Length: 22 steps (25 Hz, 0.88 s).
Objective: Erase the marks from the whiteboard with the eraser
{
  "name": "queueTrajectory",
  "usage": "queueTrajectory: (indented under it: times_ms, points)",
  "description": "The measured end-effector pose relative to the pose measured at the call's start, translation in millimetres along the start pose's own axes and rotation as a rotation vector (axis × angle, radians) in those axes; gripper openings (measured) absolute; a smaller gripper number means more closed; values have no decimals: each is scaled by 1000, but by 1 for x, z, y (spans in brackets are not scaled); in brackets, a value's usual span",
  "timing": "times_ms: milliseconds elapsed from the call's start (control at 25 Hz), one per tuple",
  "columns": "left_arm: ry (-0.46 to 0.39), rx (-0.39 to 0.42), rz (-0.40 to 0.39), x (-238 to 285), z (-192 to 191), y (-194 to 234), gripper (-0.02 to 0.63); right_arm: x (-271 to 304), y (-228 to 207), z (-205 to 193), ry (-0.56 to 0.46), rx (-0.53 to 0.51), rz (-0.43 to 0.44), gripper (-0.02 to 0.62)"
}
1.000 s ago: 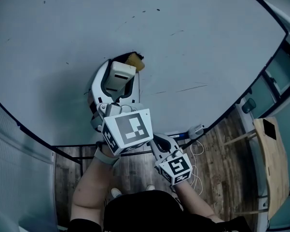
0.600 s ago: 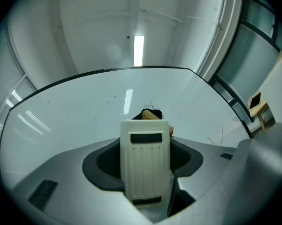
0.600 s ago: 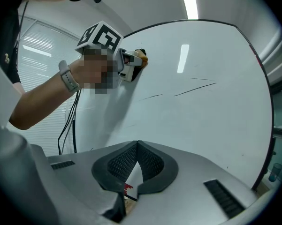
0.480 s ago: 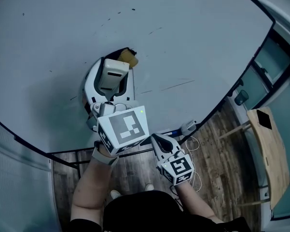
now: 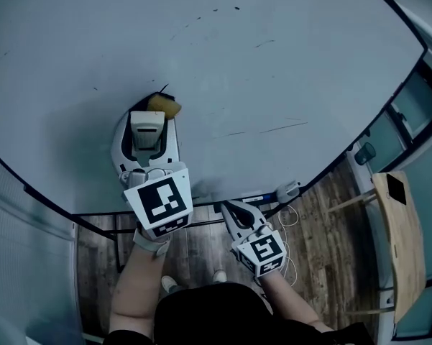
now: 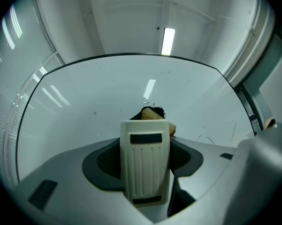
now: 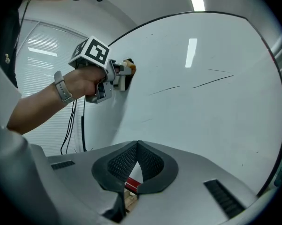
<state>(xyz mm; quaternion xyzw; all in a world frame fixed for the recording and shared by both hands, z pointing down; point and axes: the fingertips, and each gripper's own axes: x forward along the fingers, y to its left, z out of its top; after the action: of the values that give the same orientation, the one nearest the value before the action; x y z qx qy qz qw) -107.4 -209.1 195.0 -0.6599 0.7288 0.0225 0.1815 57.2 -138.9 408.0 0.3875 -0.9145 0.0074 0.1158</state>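
Now my left gripper (image 5: 152, 124) clamps the tan, black-felted block eraser (image 5: 164, 106) flat on the wide white whiteboard (image 5: 287, 42), 2 thin dark pen strokes (image 5: 280, 129) lying off to its right, while my right gripper (image 5: 230, 213) hangs closed on nothing below.

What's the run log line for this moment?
left gripper: shut on eraser, against whiteboard | right gripper: shut, empty | marks: faint lines visible

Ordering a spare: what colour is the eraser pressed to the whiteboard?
Tan-yellow eraser, clearest in the head view.
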Motion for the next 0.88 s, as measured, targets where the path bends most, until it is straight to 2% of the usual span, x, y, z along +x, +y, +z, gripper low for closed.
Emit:
queueTrajectory:
  times_ms: [120, 240, 320, 480, 640, 760, 880]
  points:
    - [4, -96, 26, -5, -10, 15, 268, 2, 5, -1, 5, -5, 11, 28]
    - [-19, -160, 38, -3, 1, 24, 268, 1, 7, -3, 8, -2, 13, 28]
    - [-33, -136, 45, 0, 11, 28, 268, -1, 7, -3, 8, -1, 12, 28]
    - [-75, -36, 49, 9, 38, 28, 268, -3, 5, -2, 3, 5, 7, 28]
    - [-73, 66, 49, 12, 49, 23, 267, -4, 6, 0, -2, 7, 9, 28]
    - [-91, 76, 42, 10, 44, 23, 267, -2, 10, -1, -2, 11, 22, 28]
    - [-60, 33, 49, 4, 25, 28, 267, 0, 16, -2, 1, 12, 37, 28]
